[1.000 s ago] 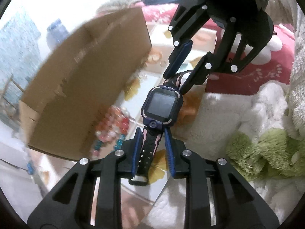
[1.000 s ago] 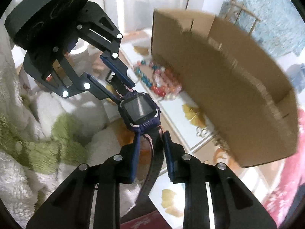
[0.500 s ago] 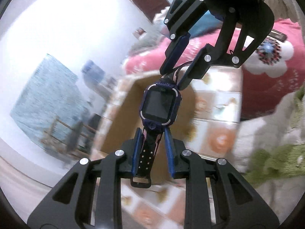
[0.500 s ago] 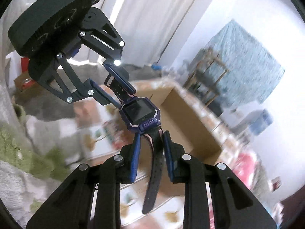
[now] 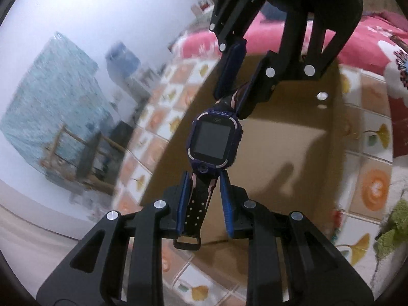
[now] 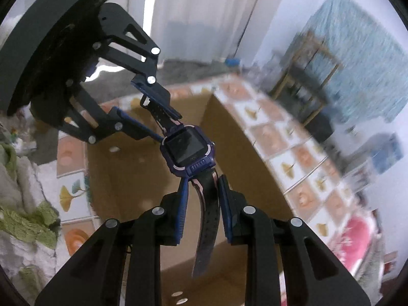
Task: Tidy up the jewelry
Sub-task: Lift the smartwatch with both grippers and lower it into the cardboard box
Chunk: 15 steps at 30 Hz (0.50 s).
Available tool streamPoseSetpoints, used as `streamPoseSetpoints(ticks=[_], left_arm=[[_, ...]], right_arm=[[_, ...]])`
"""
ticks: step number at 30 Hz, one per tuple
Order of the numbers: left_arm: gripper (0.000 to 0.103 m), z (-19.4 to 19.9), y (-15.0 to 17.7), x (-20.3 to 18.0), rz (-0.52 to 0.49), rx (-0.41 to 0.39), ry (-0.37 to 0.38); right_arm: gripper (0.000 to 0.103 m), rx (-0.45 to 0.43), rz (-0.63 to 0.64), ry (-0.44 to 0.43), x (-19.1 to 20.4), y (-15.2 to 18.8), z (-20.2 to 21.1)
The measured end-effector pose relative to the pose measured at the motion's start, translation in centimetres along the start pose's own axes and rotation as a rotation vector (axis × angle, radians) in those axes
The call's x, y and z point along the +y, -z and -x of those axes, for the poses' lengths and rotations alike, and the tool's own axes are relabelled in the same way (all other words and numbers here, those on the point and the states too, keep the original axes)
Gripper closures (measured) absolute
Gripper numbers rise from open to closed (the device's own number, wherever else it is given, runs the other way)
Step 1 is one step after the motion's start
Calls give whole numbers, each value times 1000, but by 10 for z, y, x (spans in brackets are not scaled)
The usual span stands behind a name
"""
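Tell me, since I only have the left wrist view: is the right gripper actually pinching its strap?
Observer: Yes. In the right wrist view the right gripper has the watch strap clamped between its pads, just behind the case.
Operator: Any strap left over?
Observer: A long tail hangs free past the pads, dangling over the box floor.

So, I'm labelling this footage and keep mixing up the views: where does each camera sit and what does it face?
Left wrist: on the left gripper, looking down into the cardboard box; the right gripper shows opposite.
Right wrist: on the right gripper, facing the box; the left gripper shows opposite.
Shared: the watch, one strap in each gripper.
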<state>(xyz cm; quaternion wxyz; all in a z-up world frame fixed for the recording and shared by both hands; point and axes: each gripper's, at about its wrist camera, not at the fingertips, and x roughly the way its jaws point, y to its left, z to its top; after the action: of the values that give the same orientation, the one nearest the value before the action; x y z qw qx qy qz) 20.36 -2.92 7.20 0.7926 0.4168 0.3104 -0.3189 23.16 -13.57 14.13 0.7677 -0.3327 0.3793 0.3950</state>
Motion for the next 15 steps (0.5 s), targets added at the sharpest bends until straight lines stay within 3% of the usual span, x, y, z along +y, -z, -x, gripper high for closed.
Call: streamPoseSetpoints(ticks=[6,7,11,15], left_arm=[[79,-57,4,17,-1,109,55],[83,-65,6,19,-6,135,58],[83,-86,3,23,8,210,46],[82,-79,3,24,38,207,49]], right_arm=[[78,138,-37,-100,-28,-2,-65],[77,161,-38,-110,-30,-2,-73],[77,215,-27,-71,-31,-5,-94],[76,241,-46,-22,-38,-1,-92]])
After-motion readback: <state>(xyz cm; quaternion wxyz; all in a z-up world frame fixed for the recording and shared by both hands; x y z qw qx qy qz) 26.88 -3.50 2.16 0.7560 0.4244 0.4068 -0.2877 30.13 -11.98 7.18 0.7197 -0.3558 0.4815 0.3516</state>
